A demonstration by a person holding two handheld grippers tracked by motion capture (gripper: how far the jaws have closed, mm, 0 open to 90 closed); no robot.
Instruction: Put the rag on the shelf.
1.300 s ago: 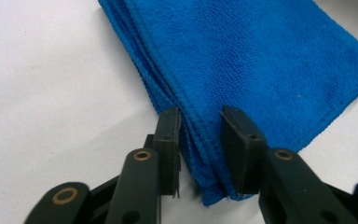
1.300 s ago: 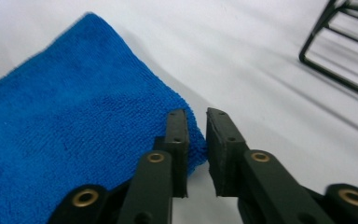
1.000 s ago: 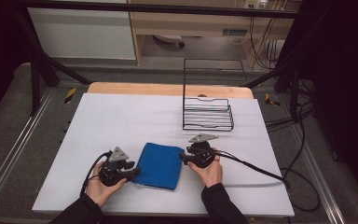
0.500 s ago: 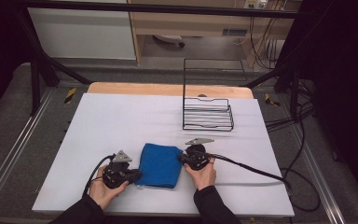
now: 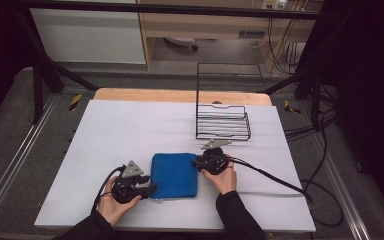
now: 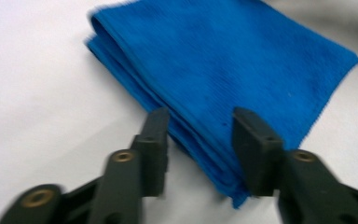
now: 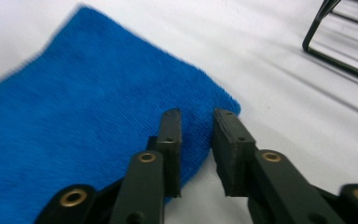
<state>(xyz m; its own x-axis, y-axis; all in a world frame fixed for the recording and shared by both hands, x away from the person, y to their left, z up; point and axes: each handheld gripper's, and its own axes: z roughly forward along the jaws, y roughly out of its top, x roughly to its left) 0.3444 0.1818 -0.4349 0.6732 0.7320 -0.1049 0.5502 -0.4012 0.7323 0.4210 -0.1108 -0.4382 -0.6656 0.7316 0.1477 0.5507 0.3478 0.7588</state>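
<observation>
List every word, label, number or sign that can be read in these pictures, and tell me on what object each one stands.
None can be read.
The towel, the rack and the table carry no print.
Both grippers, left and right, show no lettering on their jaws.
A small light label on the wooden furniture behind the table is too small and blurred to read.

Wire basket (image 5: 223, 121): standing beyond the folded blue cloth (image 5: 174, 174), blocking your far-right reach. White tabletop (image 5: 125, 127) left of the basket is lying open to you.
</observation>
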